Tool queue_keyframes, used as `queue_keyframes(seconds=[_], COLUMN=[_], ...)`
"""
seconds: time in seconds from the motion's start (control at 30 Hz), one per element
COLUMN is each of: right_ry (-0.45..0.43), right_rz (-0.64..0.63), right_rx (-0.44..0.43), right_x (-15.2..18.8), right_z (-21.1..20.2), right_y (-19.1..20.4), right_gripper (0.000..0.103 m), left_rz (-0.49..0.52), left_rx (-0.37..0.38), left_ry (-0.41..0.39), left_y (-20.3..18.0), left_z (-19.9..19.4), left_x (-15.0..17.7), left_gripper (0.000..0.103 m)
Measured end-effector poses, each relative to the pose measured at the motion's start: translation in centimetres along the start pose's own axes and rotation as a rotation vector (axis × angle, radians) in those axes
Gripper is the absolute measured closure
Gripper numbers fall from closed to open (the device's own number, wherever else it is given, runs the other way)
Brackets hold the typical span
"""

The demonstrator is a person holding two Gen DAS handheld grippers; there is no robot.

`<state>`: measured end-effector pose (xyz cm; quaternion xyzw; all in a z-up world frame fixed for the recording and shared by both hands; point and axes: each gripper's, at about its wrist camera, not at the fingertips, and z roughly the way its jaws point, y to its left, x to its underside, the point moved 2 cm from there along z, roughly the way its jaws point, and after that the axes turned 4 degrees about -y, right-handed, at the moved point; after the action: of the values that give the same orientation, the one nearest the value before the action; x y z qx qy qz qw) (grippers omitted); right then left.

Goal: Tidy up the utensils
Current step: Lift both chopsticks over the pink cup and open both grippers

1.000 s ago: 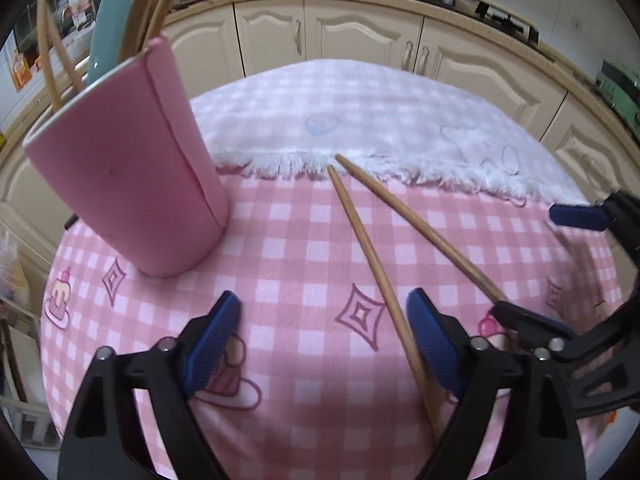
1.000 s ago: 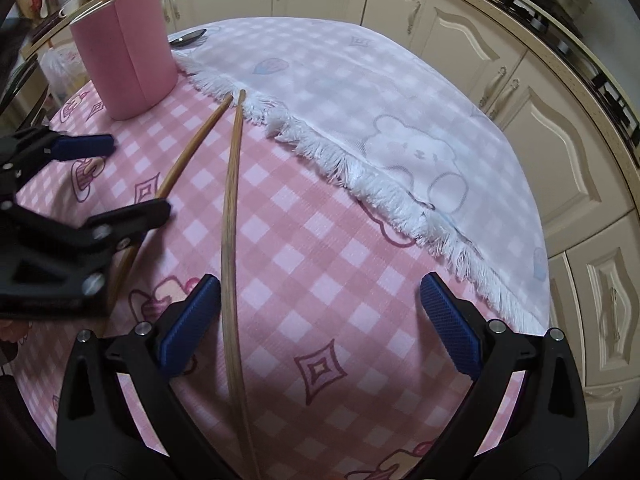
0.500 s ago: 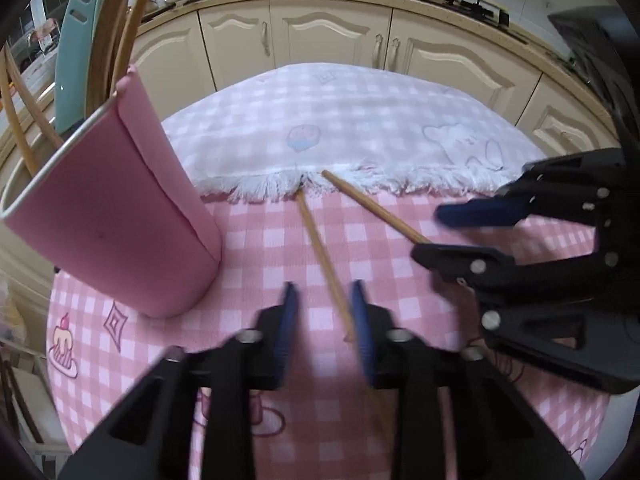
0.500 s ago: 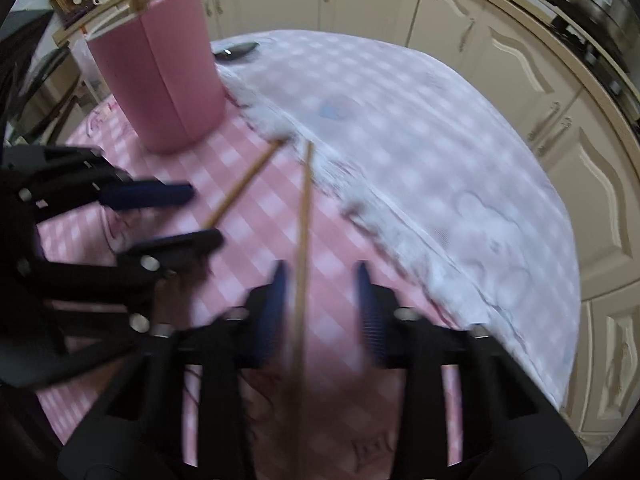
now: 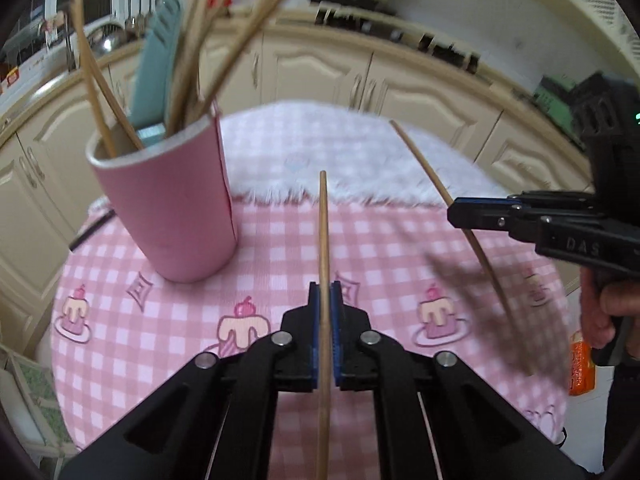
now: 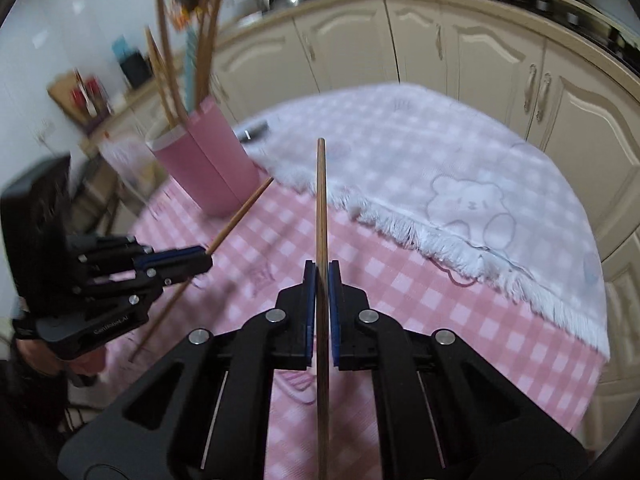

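Your left gripper (image 5: 325, 300) is matt black plastic with bright metal pins and blue rubbery-looking pads (image 5: 313, 320), and your right gripper (image 6: 319, 280) is built the same. Each chopstick (image 5: 323, 240) you hold is bare, smooth wood with a dull finish, like the other chopstick (image 6: 321, 208). The pink holder (image 5: 176, 208) looks smooth and matt, probably plastic, with a pale rim. Under it the pink checked cloth (image 5: 280, 248) is flat woven fabric, while the white towel (image 6: 440, 168) looks soft, with a fuzzy fringe. The cabinet doors (image 6: 480, 48) look cream and slightly glossy.
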<state>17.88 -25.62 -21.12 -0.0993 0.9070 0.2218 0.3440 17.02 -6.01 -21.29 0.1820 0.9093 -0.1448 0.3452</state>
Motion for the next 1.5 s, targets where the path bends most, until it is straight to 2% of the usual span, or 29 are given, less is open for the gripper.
queue_keyframes(seconds=[0.17, 0.33, 0.47, 0.63, 0.83, 0.87, 1.2, 1.5], right_ry=[-0.153, -0.283, -0.335, -0.369, -0.401, -0.424, -0.495, -0.466], right_rz=[0.061, 0.041, 0.008, -0.038, -0.088, -0.114, -0.145, -0.153], right_rx=[-0.046, -0.082, -0.103, -0.125, -0.154, -0.169, -0.165, -0.123], right_x=[-1.0, -3.2, -4.6, -6.4, -8.5, -9.6, -15.4, -18.1], right_z=[-3.7, -6.2, -7.4, -7.8, -8.4, -8.8, -8.5, -5.3], right_y=[0.4, 2.5, 4.1, 6.6, 9.2, 10.6, 14.0, 14.5], right_gripper=[0.097, 0.097, 0.097, 0.097, 0.097, 0.097, 0.097, 0.097], left_rz=[0.008, 0.01, -0.035, -0.082, -0.106, -0.109, -0.134, -0.165], left_rx=[0.036, 0.036, 0.013, -0.036, -0.058, -0.06, -0.065, -0.065], left_ry=[-0.156, -0.323, -0.437, -0.529, -0.659, -0.679, -0.875, -0.889], left_y=[-0.1, 0.5, 2.3, 4.1, 5.5, 5.6, 7.4, 9.4], left_z=[-4.4, -8.7, -11.5, -13.1, -15.8, -16.2, -16.3, -12.1], left_x=[-0.6, -1.7, -3.0, -4.8, -7.1, -7.4, -13.7, -15.9], left_gripper=[0.099, 0.099, 0.099, 0.099, 0.099, 0.099, 0.099, 0.098])
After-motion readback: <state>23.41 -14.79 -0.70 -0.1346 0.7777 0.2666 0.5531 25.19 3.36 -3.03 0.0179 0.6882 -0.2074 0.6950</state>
